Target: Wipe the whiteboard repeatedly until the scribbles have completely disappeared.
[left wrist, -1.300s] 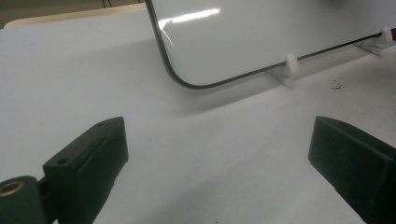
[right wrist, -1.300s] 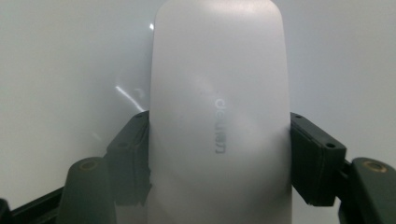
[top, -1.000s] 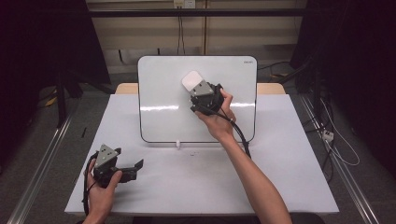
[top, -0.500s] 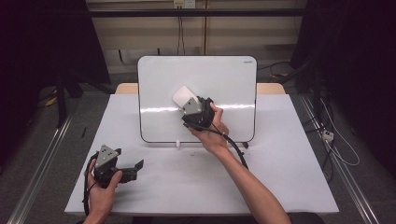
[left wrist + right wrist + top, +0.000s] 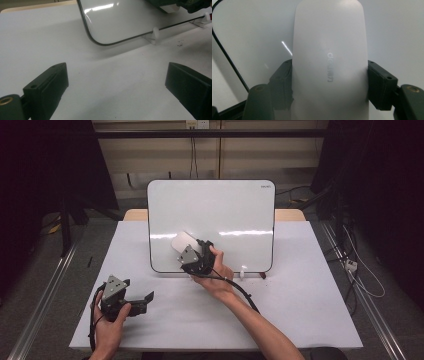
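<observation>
High view shows a white counter (image 5: 300, 310) with a whiteboard (image 5: 225, 210) standing upright on it, on small white feet (image 5: 243, 271) at its lower edge. The right gripper (image 5: 187, 251) is at the lower left part of the board. Its jaws are clamped on a white eraser (image 5: 181, 242), which lies against the board face near the bottom left corner. The right hand (image 5: 217, 272) holds this gripper from below and to the right, and a black cable (image 5: 245, 295) runs from it along the forearm.

Right gripper view looks along the eraser (image 5: 329, 62), with one black jaw pressed on each long side of it. Some grey letters are on the eraser's top, too blurred to read. Behind it is the glossy board face (image 5: 249, 30), with its dark rim curving at the left.

The left gripper (image 5: 142, 300) rests low on the counter, near its front left, well apart from the board, held by the left hand (image 5: 110, 317). In the left gripper view its two jaws stand wide apart with nothing between them, just bare counter (image 5: 112, 82). Farther off there is the board's rounded corner (image 5: 100, 41) and one white foot (image 5: 155, 33).
</observation>
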Demonstrator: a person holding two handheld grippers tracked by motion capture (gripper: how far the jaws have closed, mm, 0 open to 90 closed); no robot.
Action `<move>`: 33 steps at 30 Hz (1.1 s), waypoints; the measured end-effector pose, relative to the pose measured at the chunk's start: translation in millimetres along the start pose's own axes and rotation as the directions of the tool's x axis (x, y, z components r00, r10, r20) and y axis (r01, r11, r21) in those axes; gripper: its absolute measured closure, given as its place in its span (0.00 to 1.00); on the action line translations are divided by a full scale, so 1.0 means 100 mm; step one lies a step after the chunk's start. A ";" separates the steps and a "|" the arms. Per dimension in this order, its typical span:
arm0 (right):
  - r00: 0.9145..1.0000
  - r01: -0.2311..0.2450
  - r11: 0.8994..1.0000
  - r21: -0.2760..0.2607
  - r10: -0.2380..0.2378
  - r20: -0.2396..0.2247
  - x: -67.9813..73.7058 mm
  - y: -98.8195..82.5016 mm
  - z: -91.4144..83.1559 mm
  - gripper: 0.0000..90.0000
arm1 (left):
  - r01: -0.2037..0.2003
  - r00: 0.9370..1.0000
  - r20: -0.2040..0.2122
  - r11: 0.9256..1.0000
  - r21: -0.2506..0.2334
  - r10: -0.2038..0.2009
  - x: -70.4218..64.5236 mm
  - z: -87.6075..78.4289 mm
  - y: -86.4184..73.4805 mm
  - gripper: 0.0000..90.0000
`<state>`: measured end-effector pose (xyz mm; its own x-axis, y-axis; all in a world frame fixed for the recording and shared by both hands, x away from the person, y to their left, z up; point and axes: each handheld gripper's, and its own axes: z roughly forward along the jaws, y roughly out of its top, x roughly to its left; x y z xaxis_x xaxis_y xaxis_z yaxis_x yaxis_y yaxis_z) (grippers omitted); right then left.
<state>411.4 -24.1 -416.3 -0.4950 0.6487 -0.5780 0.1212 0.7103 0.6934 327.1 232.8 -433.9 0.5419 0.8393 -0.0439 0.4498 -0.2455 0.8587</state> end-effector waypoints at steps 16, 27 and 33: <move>0.989 -0.134 0.991 0.009 0.133 0.064 -0.60 0.02 -0.02 0.36 | 0.000 1.000 -0.001 1.000 -0.006 0.000 0.00 0.00 0.01 0.05; 0.972 -0.225 0.974 0.006 0.224 0.065 -0.91 0.00 -0.06 0.36 | 0.000 1.000 -0.001 1.000 -0.010 0.000 0.00 -0.01 0.02 0.05; 0.964 -0.263 0.965 -0.005 0.263 0.041 -0.94 -0.01 -0.08 0.36 | -0.001 1.000 0.000 1.000 -0.011 0.001 0.00 -0.01 0.02 0.05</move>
<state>450.9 -87.8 -358.7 -0.4104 0.8230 -0.3926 0.2429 0.5137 0.8229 327.1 233.0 -432.1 0.5421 0.8392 -0.0431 0.4413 -0.2406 0.8645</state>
